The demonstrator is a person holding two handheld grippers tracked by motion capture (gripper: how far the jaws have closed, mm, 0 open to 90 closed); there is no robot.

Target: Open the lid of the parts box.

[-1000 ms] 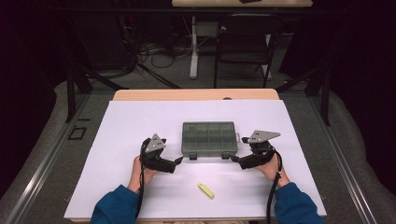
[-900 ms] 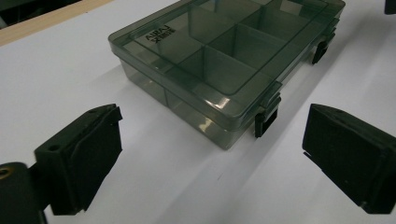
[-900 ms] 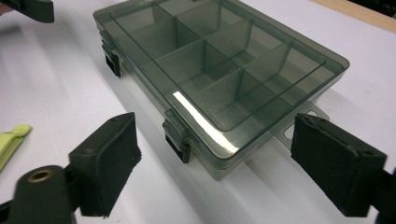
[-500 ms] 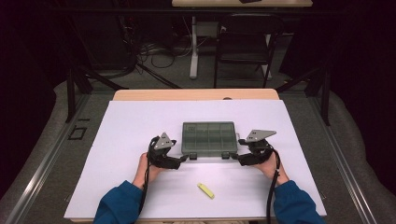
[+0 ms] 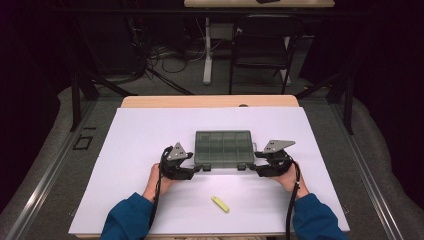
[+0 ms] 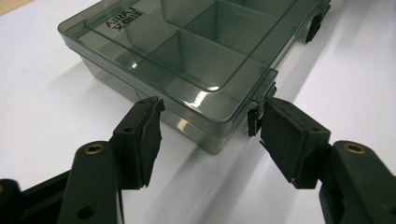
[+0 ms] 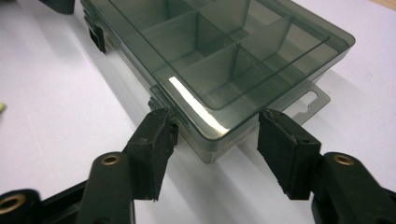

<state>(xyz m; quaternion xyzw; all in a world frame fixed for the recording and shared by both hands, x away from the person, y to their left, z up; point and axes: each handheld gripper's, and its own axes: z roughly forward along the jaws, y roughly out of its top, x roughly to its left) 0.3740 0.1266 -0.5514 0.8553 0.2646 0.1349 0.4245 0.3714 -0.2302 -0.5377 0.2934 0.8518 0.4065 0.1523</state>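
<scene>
A smoky transparent compartment box (image 5: 223, 147) lies lid-shut in the middle of the white sheet. My left gripper (image 5: 197, 169) is at its near left corner and my right gripper (image 5: 252, 167) at its near right corner. In the left gripper view the box (image 6: 196, 60) has its corner between my left gripper's (image 6: 210, 109) jaws, one pad beside a black latch (image 6: 253, 120). In the right gripper view my right gripper (image 7: 215, 116) straddles the other corner of the box (image 7: 224, 51) the same way. Both pairs of jaws have just been closing, and I see no firm press on the box.
A small yellow piece (image 5: 220, 204) lies on the white sheet (image 5: 150, 130) near the front edge, between the person's blue sleeves. The box has a second latch (image 6: 314, 28) and a clear hang tab (image 7: 314, 99). A dark chair (image 5: 260, 45) stands beyond the table.
My left gripper has edged right and forward up to the box's corner. The right hand has stayed where it was.
</scene>
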